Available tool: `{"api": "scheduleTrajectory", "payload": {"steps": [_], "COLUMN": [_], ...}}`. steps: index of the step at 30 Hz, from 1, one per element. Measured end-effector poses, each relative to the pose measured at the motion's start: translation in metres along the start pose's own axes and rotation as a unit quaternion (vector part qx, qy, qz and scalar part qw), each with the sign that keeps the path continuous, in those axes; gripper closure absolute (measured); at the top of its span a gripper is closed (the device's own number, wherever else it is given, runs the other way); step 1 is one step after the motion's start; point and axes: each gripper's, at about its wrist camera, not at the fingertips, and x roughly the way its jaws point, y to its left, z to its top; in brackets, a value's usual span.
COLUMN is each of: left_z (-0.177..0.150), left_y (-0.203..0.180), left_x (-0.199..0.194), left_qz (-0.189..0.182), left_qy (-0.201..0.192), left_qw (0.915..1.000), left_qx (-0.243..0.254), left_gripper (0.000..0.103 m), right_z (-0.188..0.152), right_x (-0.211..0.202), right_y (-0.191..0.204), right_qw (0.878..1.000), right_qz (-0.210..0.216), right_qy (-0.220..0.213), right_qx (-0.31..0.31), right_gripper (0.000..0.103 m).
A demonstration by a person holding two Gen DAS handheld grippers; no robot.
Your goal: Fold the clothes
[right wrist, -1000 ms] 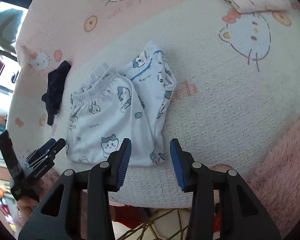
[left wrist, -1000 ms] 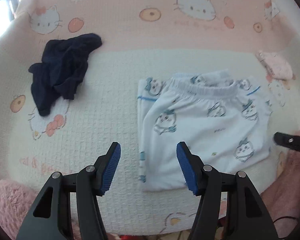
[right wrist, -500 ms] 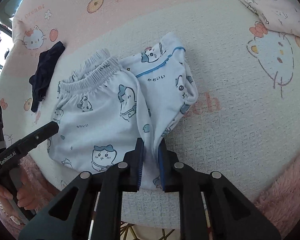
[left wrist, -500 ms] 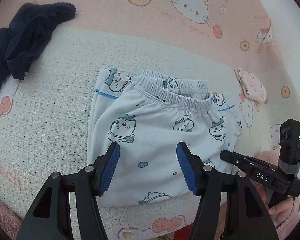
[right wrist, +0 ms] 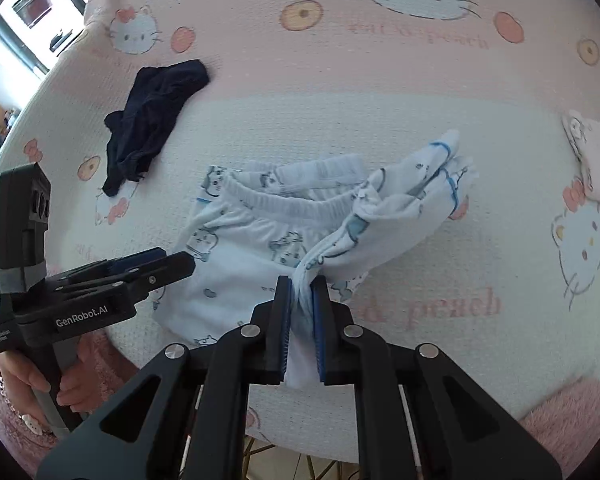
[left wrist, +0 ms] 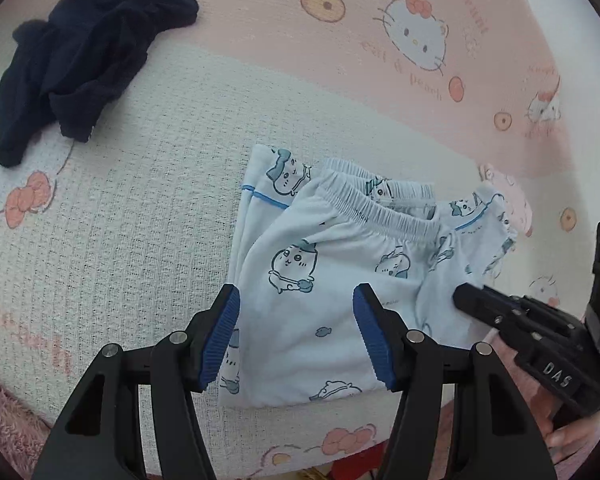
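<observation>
At the far left of the cloth-covered surface, a crumpled dark navy garment (left wrist: 84, 60) lies well apart from the work, on the white-and-pink waffle-weave cover printed with cartoon cats (left wrist: 140, 240); whether a bed or a bench lies under that cover cannot be told. Toward the middle, the pale blue cotton pyjama trousers printed with small cartoon animals (left wrist: 320, 280) lie flat with the elastic waistband away from the person, and this is the piece being folded. The left hand-held gripper (left wrist: 296, 340) hovers over the near left part of the trousers with its blue pads spread wide and nothing between them; it touches no cloth that can be seen. Further right, the right hand-held gripper (right wrist: 301, 320) has its jaws nearly together, pinching a gathered bunch of the trousers' right side and raising it off the cover, so the blue-trimmed leg hems (right wrist: 444, 160) hang bunched and lifted. The step in hand looks like the start of a fold across the garment. The next move probably calls for carrying the lifted edge leftward over the flat half, with the left tool pinning or taking the near left corner so the layers stay square. At the far right a small folded pink patterned cloth (right wrist: 596, 160) sits beside the work.
</observation>
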Motion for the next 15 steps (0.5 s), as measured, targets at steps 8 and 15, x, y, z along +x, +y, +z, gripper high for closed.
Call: {"api": "scheduleTrajectory", "payload": {"steps": [8,15], "left_z": [0.01,0.015], "left_y": [0.005,-0.018], "left_x": [0.009,0.025], "left_qz": [-0.178,-0.161], "left_qy": [0.033,0.045], "left_qw": [0.981,0.9855], "left_qx": [-0.068,-0.028], "left_gripper": [0.042,0.042], "right_z": [0.001,-0.005], "right_x": [0.021,0.022], "right_y": [0.036,0.034], "right_qw": [0.999,0.998], "right_qz": [0.03,0.05], "right_qy": [0.019,0.02], "right_qx": [-0.026,-0.027], "right_gripper": [0.094,0.093]}}
